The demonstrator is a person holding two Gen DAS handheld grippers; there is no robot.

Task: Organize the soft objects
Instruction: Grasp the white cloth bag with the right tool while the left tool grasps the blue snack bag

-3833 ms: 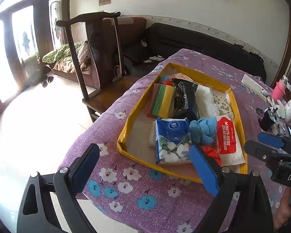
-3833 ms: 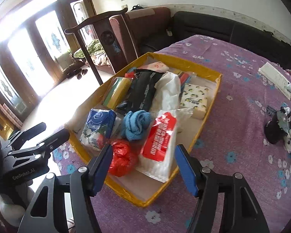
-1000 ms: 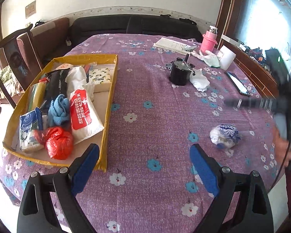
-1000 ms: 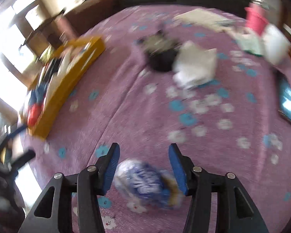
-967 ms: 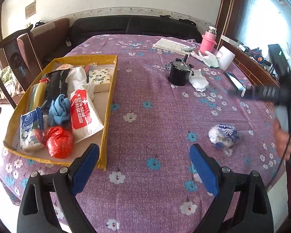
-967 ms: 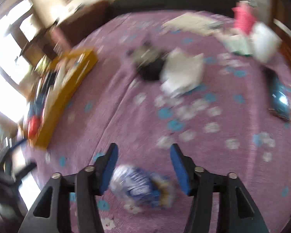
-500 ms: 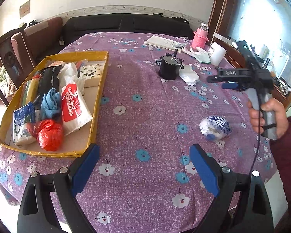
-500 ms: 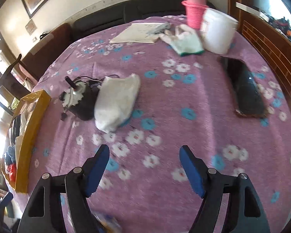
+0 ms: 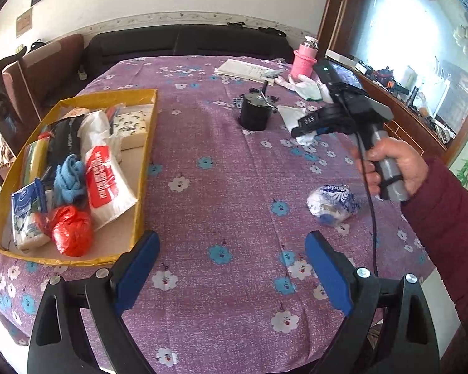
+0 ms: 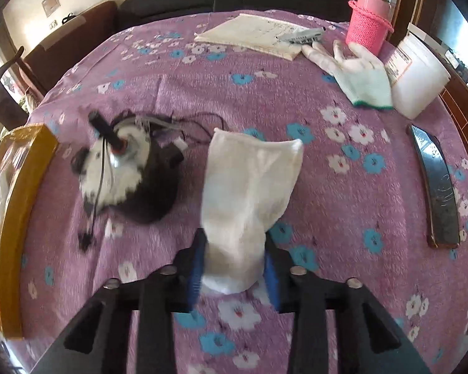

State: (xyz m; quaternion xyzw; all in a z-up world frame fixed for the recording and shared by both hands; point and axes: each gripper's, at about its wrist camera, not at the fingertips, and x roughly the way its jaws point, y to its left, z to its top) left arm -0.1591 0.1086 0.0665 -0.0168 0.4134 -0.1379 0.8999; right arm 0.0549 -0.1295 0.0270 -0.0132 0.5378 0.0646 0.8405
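Now the right gripper (image 10: 232,268) is closed on the near end of a soft white cloth sock (image 10: 249,193), whose length runs straight away from the jaws across the purple flowered tablecloth (image 10: 343,212). A black round motor with wires (image 10: 134,174) sits just beside it on the left. The left gripper (image 9: 231,268) hangs wide open and empty, near a blue-and-white wrapped tissue bundle (image 9: 332,202). The yellow cardboard tray (image 9: 145,162) of soft packets lies well to the left, so the motor stands between sock and tray.
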